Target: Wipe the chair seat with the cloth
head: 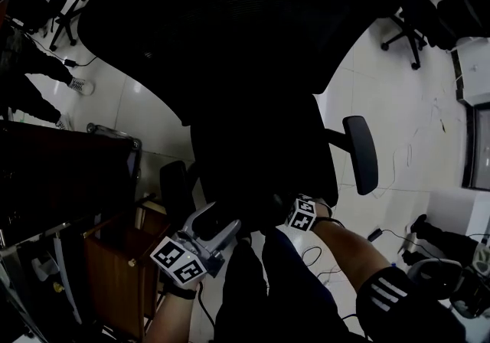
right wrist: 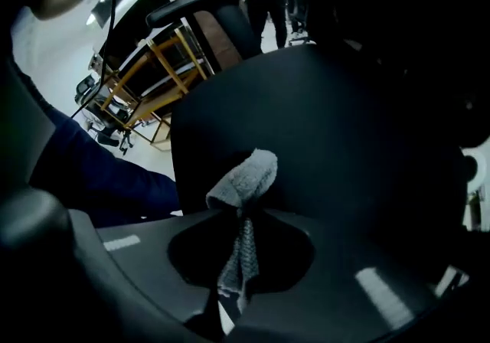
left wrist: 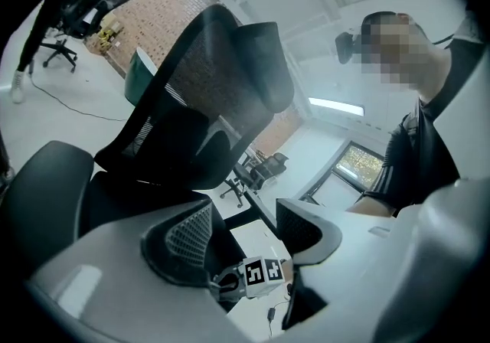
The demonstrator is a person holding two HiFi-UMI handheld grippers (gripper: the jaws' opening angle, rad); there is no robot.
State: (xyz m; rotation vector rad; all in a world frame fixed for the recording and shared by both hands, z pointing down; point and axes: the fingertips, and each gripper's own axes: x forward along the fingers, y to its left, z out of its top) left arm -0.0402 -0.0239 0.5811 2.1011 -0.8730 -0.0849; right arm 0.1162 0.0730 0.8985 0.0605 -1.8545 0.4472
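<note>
You are clamping the cloth (right wrist: 245, 177) in your right claw (right wrist: 233, 215) at the chair seat's (right wrist: 344, 127) six-o'clock edge, wiping seemingly just starting, while your left claw (left wrist: 245, 227) is idling open and empty.

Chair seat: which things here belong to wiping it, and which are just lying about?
Job: cloth, chair seat, right gripper clamped on the cloth.
Lying about: wooden cabinet, second office chair.

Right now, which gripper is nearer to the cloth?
Right. The right gripper is shut on the cloth, at the chair seat; the left gripper is open, off to the left, clear of it.
</note>
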